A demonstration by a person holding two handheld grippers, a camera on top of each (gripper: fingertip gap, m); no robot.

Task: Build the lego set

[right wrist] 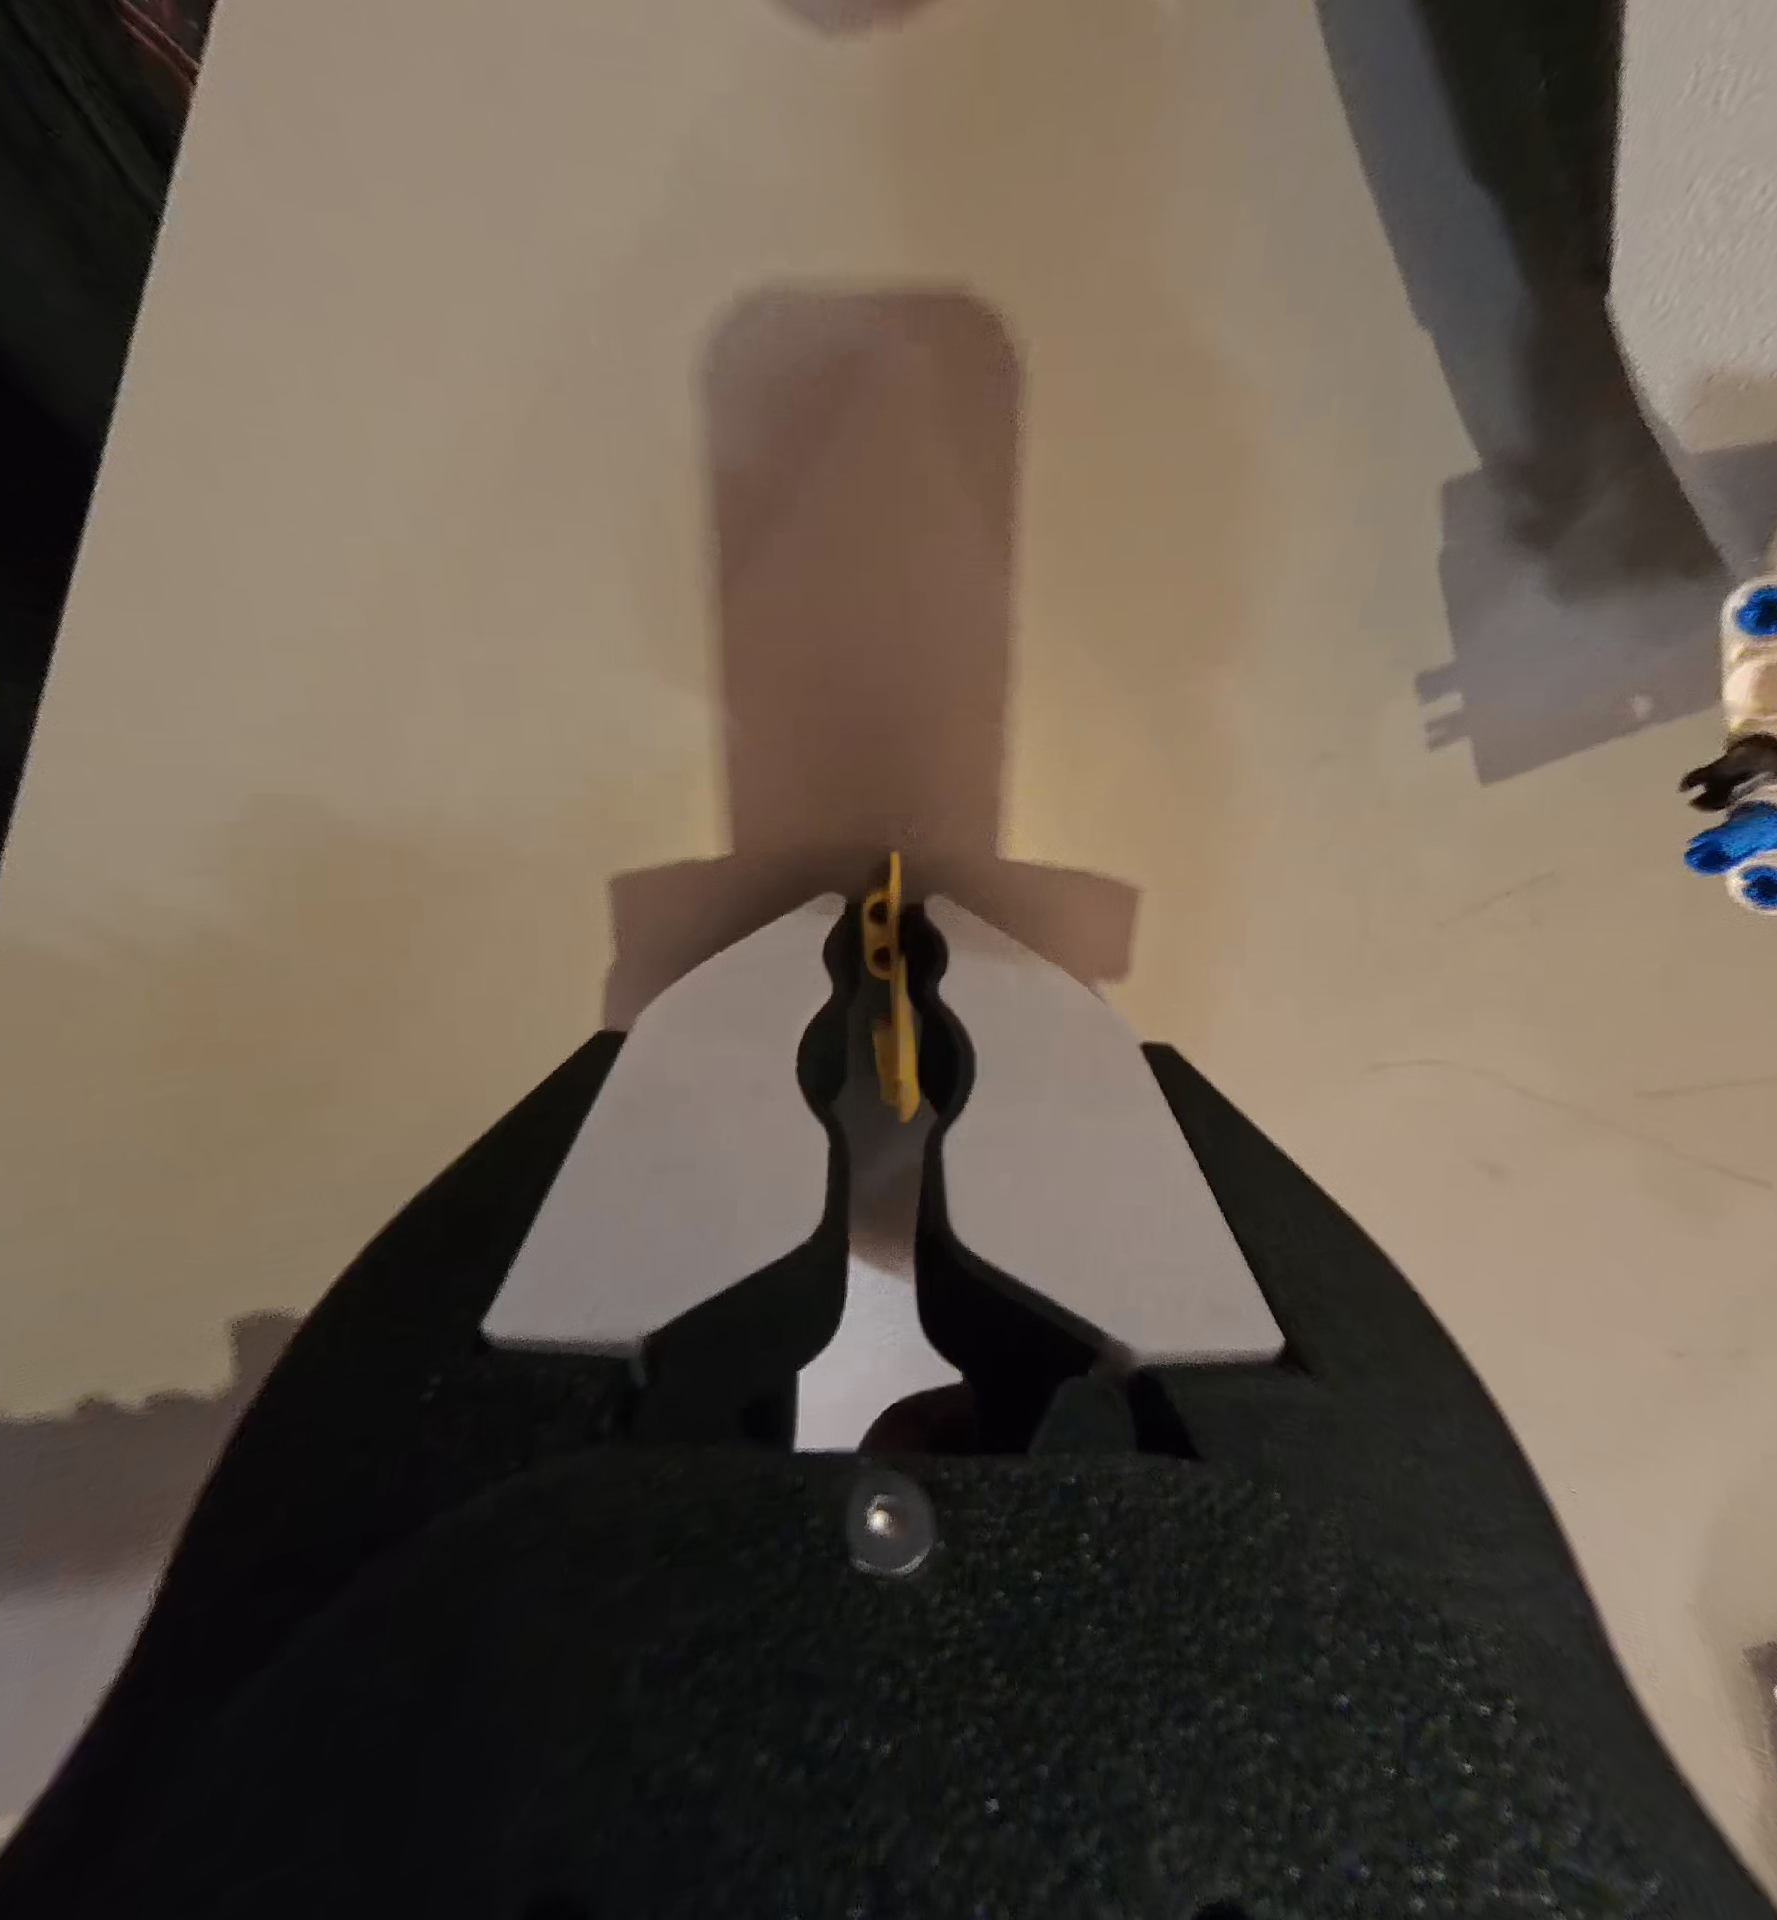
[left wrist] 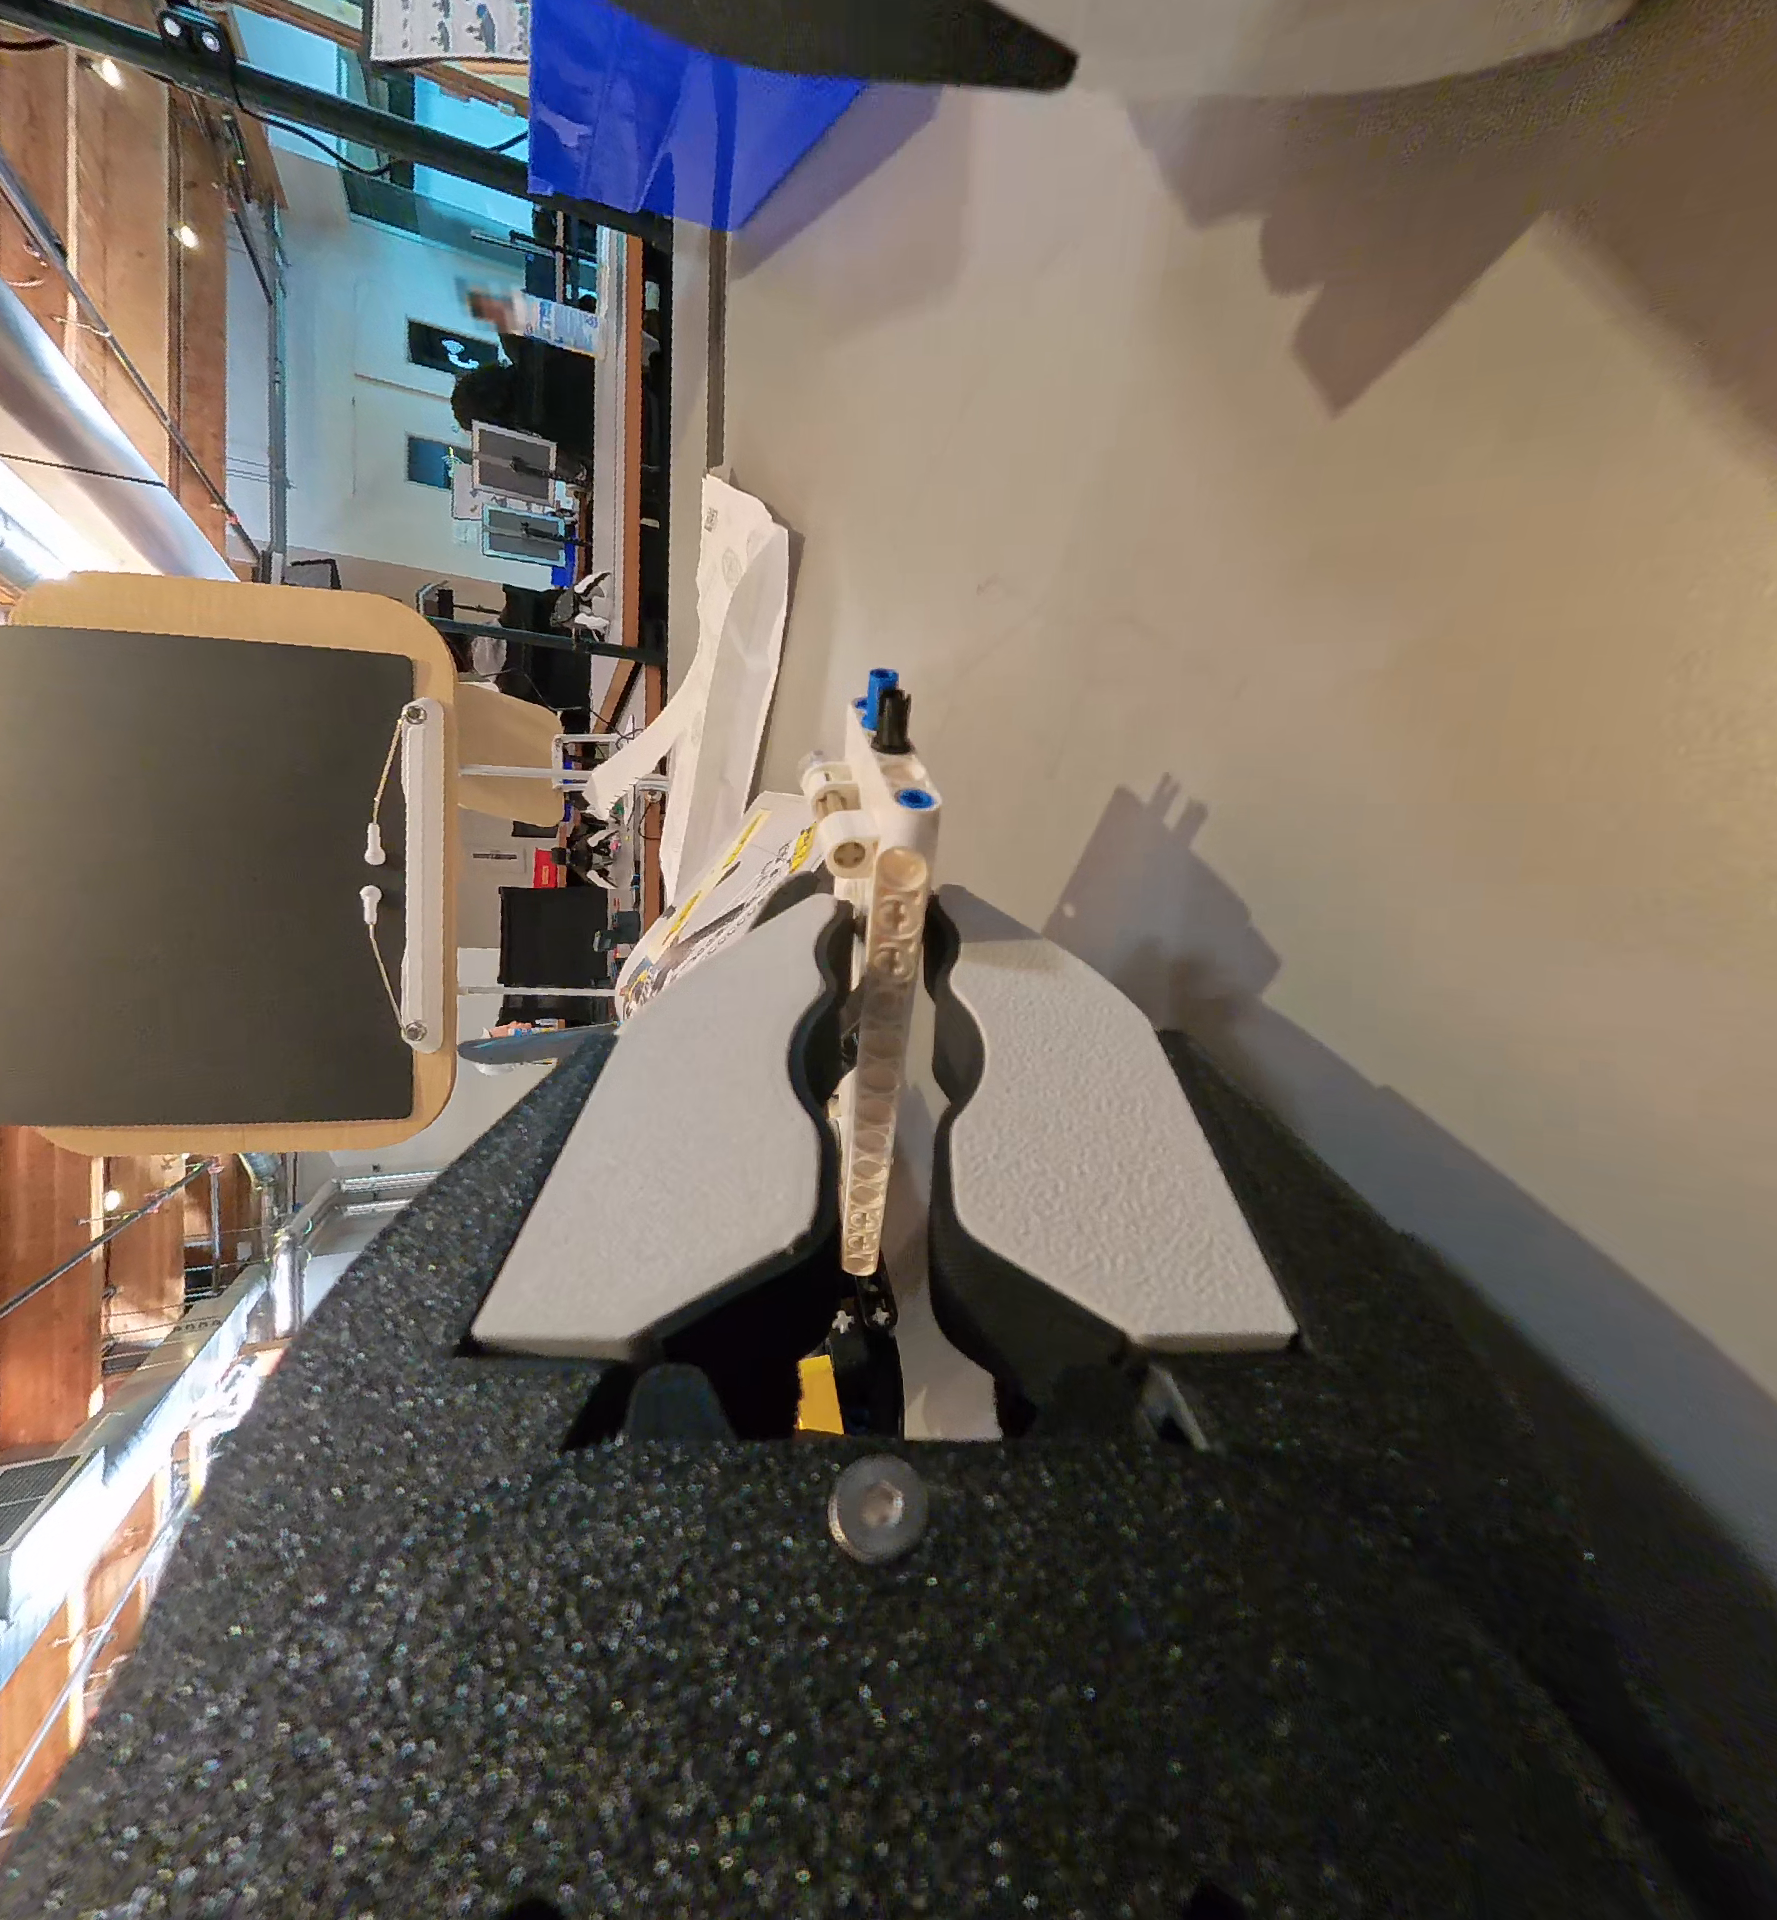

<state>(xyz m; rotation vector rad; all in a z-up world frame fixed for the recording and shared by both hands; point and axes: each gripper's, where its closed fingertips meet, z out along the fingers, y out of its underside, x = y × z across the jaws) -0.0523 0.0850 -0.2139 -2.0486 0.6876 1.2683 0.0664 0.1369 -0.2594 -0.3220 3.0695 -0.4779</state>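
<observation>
The left gripper [left wrist: 889, 935] pinches a white brick assembly [left wrist: 889, 790] edgewise (pins exposed), while the right gripper [right wrist: 889, 914] pinches a thin yellow piece [right wrist: 889, 935], seemingly for joining.

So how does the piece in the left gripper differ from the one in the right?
The left gripper clamps a white toy-brick assembly of beams with blue and black pins, sticking out well past the fingertips. The right gripper pinches a single thin yellow piece, barely poking out. Both are plastic building parts with holes, held above the pale table.

A pale cream surface [left wrist: 1279, 582] carries crumpled white printed paper sheets [left wrist: 733, 644] and a blue plastic bag [left wrist: 655, 125]; beyond it stands a wooden-framed black board [left wrist: 167, 873].
</observation>
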